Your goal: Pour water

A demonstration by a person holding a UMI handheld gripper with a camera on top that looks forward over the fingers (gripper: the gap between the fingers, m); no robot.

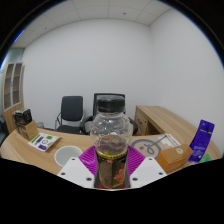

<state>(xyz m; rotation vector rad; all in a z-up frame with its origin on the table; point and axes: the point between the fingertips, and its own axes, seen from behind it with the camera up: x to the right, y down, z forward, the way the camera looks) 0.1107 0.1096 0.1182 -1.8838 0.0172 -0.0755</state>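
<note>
clear plastic bottle (111,148) with a dark label round its lower half stands upright between the jaws of the gripper (111,160), the magenta pads (90,159) pressed against its two sides, so the jaws are clamped on it. its domed top rises well above the fingers. just left of the fingers a white cup (68,157) sits on the wooden counter (20,146). farther left lie a green and white packet (41,142) and a dark box (24,122). to the right of the bottle a loop of cable (150,147) lies near an orange box (173,155), and a purple carton (203,138) stands at the far right. beyond the counter are two black office chairs (72,112) before a white wall (90,60).
</note>
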